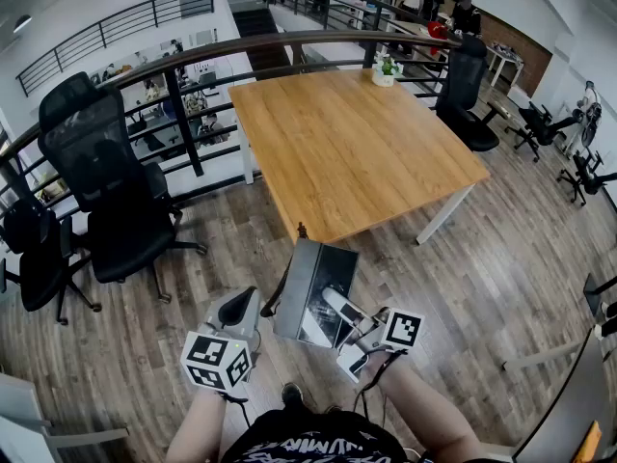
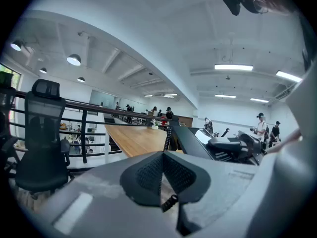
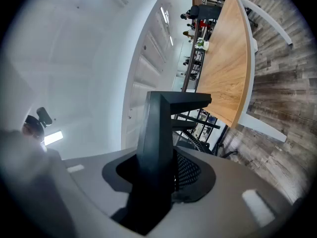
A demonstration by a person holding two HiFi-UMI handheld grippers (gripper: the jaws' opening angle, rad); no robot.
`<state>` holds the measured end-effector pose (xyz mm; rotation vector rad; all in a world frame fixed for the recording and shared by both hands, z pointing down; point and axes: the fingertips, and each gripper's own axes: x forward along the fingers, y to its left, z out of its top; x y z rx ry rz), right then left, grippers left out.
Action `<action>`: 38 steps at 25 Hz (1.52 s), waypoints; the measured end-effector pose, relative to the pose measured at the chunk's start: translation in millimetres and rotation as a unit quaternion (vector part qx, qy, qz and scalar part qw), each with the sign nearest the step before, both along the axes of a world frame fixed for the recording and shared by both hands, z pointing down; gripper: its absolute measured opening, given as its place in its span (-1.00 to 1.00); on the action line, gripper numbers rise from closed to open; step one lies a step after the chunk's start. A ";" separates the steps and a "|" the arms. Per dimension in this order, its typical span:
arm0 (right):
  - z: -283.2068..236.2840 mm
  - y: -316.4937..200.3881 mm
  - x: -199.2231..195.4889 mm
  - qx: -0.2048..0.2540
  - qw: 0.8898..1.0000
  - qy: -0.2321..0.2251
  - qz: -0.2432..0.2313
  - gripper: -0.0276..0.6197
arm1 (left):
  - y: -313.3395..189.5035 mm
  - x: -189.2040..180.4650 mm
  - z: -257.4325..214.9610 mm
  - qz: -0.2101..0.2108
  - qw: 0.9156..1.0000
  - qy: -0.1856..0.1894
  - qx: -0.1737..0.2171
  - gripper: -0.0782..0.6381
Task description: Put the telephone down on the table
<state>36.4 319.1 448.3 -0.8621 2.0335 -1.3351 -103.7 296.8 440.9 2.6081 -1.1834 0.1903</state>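
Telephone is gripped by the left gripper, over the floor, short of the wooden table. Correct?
Wrong gripper. The right gripper grips the telephone: the right gripper view shows its fingers clamped on the dark casing. The left gripper has its fingers together on nothing. The rest stands: over the floor, short of the wooden table.

No legible text, brand, number or sign recorded: white lettering on the person's black shirt point(image 1: 318, 449), directly behind both grippers, is too distorted to read, and the cube point(image 1: 217, 362) on the left gripper point(image 1: 246, 302) and the cube point(image 1: 403, 328) on the right gripper point(image 1: 339, 309) bear only coded square patterns.
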 end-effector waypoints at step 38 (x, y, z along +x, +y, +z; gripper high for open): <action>2.7 -54.5 -1.3 -0.016 0.999 -0.012 0.045 -0.41 | -55.8 -13.3 6.6 -0.009 1.000 0.016 -0.012 -0.78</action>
